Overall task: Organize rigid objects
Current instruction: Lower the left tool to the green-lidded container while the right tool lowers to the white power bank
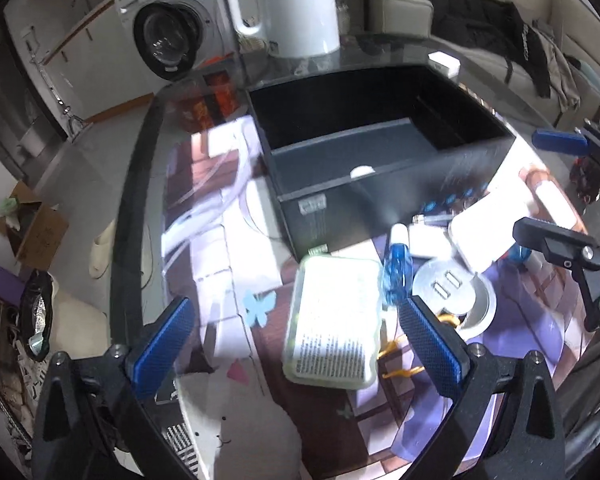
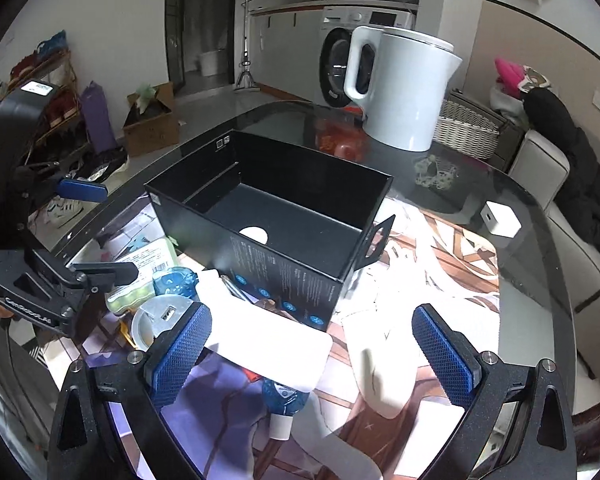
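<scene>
An open black box [image 1: 364, 152] [image 2: 276, 216] stands on the glass table. In front of it lie a pale green plastic case [image 1: 334, 320] [image 2: 140, 276], a blue bottle [image 1: 396, 272] [image 2: 176, 282], a round silver USB hub [image 1: 452, 288] [image 2: 160, 316], a white flat box [image 1: 488, 232] [image 2: 268, 340] and a second blue bottle [image 2: 284, 404]. My left gripper [image 1: 296, 344] is open, hovering over the green case. My right gripper [image 2: 312, 352] is open above the white flat box. Each gripper shows in the other's view, the right one [image 1: 560, 192] and the left one [image 2: 88, 232].
A white kettle [image 1: 288, 4] [image 2: 400, 88] stands behind the box. A white charger cube [image 2: 500, 220] lies at the right. The table's curved edge [image 1: 132, 216] runs along the left, with floor, a washing machine [image 1: 168, 36] and a cardboard box [image 1: 32, 232] beyond.
</scene>
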